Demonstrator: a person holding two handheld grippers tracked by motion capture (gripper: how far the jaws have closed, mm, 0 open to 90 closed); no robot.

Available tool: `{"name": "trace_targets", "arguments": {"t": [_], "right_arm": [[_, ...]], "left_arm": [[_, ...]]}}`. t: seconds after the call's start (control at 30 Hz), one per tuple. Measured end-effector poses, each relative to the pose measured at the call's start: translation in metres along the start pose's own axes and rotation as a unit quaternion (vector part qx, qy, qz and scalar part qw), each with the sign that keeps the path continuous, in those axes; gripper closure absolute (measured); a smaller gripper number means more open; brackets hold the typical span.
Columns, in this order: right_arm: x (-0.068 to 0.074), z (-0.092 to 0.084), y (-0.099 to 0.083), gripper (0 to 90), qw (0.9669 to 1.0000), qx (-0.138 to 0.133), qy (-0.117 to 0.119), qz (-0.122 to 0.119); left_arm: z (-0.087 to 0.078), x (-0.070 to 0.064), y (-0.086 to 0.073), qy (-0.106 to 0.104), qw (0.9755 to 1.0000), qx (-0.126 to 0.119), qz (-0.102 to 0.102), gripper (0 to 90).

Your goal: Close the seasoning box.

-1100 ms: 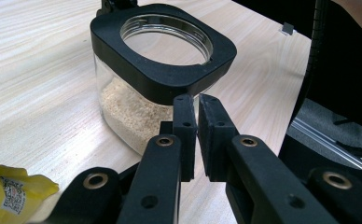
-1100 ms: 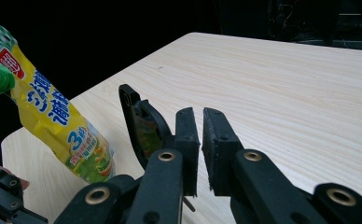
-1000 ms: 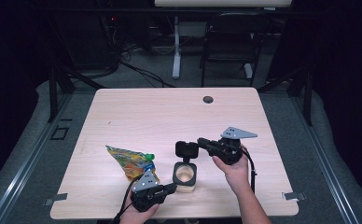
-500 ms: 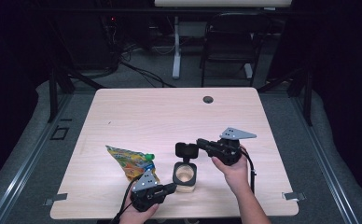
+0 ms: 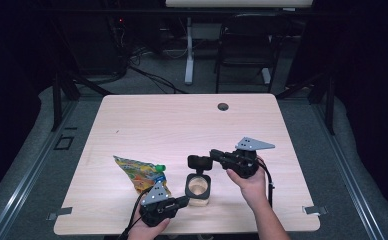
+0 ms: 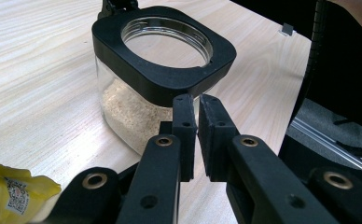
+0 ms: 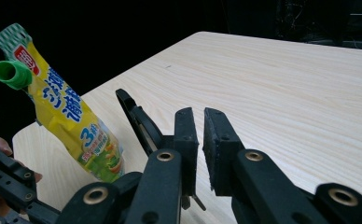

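— Lower left: pouch [image 5: 139, 172] lying flat. Bottom centre: left gripper [image 5: 184, 201] pinched almost shut, empty, tips at the open jar [image 5: 198, 187].
— Risk there?
— Shoving it, spilling grain.
— Further right?
— Right gripper [image 5: 213, 153] nearly closed, empty, beside the raised lid [image 5: 199, 161]. One nudge: flopping shut.

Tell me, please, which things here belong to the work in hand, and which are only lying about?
In the job:
- open jar of pale grains
- its black lid, by the right gripper
- spouted pouch beside the jar, probably

Lying about:
- chair at the back
- cables on the floor
- round grommet in the table
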State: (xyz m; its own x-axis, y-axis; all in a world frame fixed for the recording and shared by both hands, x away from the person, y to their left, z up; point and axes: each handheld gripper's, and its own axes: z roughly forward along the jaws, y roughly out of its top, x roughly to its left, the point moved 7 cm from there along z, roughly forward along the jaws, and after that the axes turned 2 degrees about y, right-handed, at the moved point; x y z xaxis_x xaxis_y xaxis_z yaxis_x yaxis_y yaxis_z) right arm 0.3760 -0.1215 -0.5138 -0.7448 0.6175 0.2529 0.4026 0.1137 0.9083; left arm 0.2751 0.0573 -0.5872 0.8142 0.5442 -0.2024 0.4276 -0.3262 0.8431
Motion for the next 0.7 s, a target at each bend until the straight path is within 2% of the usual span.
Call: {"name": "trace_targets", "arguments": {"t": [0.27, 0.57, 0.7], "right_arm": [[0.006, 0.000, 0.000, 82.9, 0.9998, 0.004, 0.017, -0.004], [0.011, -0.002, -0.001, 82.5, 0.9997, 0.017, 0.017, -0.011], [0.012, -0.004, -0.004, 81.9, 0.9992, 0.029, 0.015, -0.021]], "left_arm": [[0.000, -0.001, 0.001, 0.002, 1.0000, 0.002, 0.000, 85.1], [0.000, -0.002, 0.001, -0.002, 1.0000, 0.001, 0.003, 84.9], [0.000, -0.002, 0.001, -0.003, 1.0000, -0.002, 0.002, 84.8]]}}
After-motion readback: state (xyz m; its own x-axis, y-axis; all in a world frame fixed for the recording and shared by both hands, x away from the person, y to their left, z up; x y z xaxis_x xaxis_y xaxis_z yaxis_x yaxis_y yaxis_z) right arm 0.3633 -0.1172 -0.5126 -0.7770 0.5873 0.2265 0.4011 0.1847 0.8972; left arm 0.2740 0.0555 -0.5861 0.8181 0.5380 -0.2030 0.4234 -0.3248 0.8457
